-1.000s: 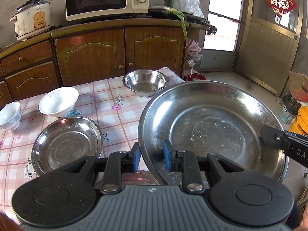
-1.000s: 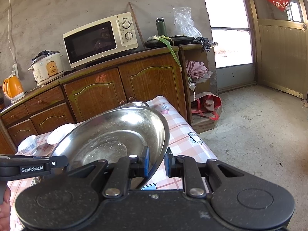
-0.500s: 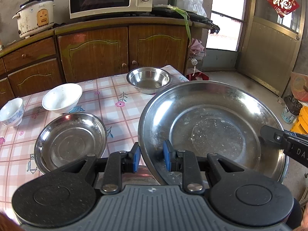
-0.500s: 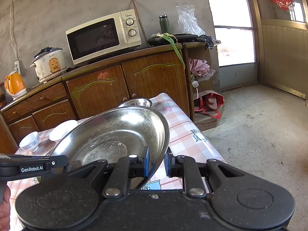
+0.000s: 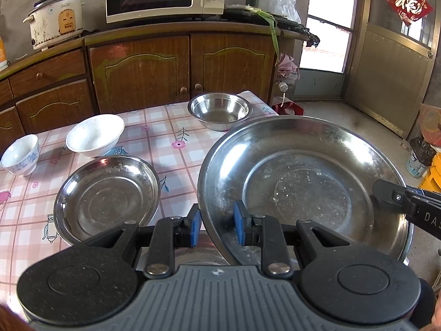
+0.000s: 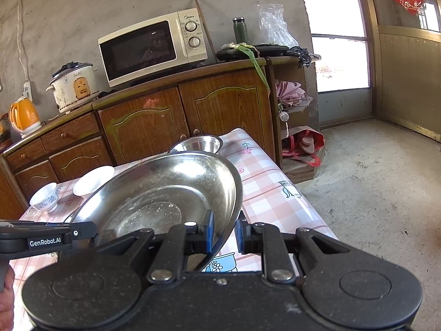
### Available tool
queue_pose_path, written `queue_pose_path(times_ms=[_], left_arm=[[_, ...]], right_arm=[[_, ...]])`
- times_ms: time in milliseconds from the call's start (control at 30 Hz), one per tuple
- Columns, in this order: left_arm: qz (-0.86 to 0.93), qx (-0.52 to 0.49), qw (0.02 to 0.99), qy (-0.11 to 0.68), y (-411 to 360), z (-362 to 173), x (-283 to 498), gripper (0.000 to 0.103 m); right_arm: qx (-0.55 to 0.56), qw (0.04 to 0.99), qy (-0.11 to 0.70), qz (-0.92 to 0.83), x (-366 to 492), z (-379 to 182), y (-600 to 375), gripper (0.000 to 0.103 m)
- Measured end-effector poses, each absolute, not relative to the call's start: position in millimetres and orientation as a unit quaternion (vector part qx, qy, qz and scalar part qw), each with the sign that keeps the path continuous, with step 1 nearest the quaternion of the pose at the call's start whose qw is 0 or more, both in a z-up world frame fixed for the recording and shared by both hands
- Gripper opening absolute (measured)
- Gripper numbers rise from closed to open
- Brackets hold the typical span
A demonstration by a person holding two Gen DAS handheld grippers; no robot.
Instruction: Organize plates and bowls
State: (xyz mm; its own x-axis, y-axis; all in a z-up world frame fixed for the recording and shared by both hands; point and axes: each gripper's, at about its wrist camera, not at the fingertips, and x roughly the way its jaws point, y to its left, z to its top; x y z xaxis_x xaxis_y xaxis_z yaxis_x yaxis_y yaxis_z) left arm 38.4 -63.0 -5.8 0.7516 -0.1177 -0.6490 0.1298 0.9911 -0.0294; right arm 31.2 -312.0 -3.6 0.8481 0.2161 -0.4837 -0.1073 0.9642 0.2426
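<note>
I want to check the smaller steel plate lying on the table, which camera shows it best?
The left wrist view: the smaller steel plate lies fully open to it on the checked cloth, left of the big steel plate, only its near edge behind the tongs. In the right wrist view the big plate hides nearly all of it.

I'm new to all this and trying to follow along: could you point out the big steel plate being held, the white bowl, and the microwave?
big steel plate [image 5: 308,190], left wrist view, its flat inner bottom.
white bowl [image 5: 95,135], left wrist view, its inside wall.
microwave [image 6: 137,48], right wrist view, its dark door window.
</note>
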Motion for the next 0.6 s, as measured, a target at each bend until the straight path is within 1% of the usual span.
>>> queue_pose_path(times_ms=[600], left_arm=[[-0.052, 0.003, 0.936, 0.348, -52, -8, 33, 0.025]], right_arm=[[0.097, 0.953, 0.268, 0.101, 32, -7, -306, 0.022]])
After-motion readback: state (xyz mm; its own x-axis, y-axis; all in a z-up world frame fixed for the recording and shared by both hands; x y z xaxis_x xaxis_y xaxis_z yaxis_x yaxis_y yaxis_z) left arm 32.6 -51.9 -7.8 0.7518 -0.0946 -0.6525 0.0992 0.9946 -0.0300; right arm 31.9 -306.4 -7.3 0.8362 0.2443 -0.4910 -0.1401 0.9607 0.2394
